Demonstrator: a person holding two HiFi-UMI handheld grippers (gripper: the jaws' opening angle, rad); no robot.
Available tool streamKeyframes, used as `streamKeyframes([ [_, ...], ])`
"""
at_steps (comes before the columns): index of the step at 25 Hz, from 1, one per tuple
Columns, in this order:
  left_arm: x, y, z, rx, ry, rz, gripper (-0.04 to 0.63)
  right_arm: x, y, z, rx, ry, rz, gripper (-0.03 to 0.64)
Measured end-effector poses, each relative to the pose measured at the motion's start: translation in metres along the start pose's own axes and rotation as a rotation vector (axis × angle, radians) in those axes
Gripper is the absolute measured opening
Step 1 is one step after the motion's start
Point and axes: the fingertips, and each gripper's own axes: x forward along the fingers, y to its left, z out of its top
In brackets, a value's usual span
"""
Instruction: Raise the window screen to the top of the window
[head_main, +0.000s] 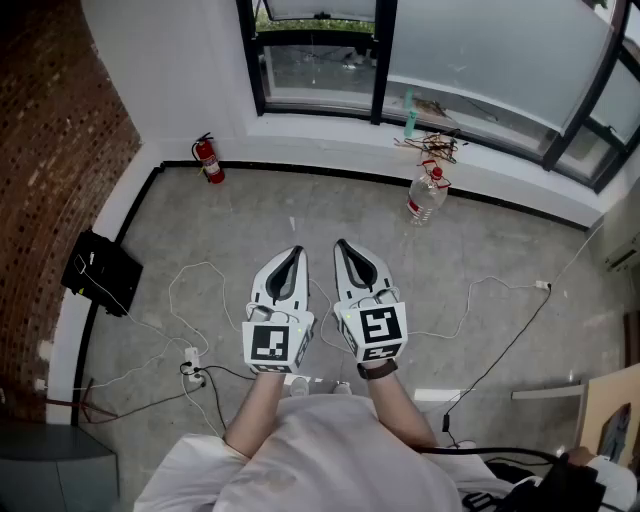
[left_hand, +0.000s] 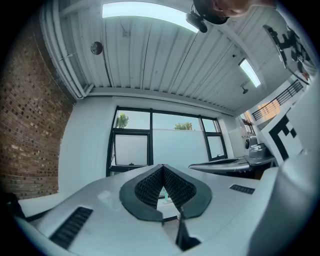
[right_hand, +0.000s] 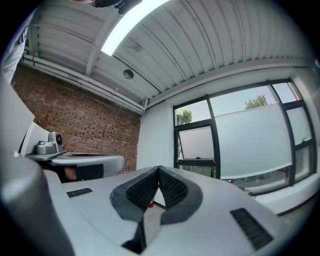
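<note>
The window with black frames runs along the far wall above a white sill. A frosted window screen covers the lower part of the wide pane; its top edge sits below the top of the glass, and trees show above it. It also appears in the left gripper view and the right gripper view. My left gripper and right gripper are held side by side over the floor, well short of the window and pointing toward it. Both are shut with nothing between the pads.
A red fire extinguisher stands in the left corner by the brick wall. A water bottle stands on the floor below the sill, and a green bottle and tangled wires lie on it. Cables, a power strip and a black box lie on the floor.
</note>
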Motion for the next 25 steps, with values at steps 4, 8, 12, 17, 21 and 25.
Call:
streamKeyframes([
  [4, 0.005, -0.015, 0.001, 0.004, 0.001, 0.004, 0.000, -0.013, -0.015, -0.001, 0.008, 0.004, -0.014, 0.002],
  [8, 0.000, -0.034, -0.003, 0.018, 0.012, 0.005, 0.000, -0.029, -0.032, -0.010, 0.039, 0.016, -0.035, 0.002],
  [12, -0.009, -0.047, -0.016, 0.032, 0.056, 0.012, 0.000, -0.037, -0.042, -0.033, 0.111, 0.070, -0.037, 0.002],
  [17, -0.015, -0.036, -0.033, 0.033, 0.102, 0.026, 0.000, -0.027, -0.030, -0.049, 0.130, 0.102, -0.005, 0.002],
  [21, -0.006, -0.019, -0.043, 0.022, 0.106, 0.031, 0.000, -0.008, -0.020, -0.058, 0.104, 0.132, 0.017, 0.002],
  [25, 0.010, -0.002, -0.052, 0.011, 0.099, 0.018, 0.000, 0.019, -0.026, -0.058, 0.136, 0.087, -0.007, 0.002],
])
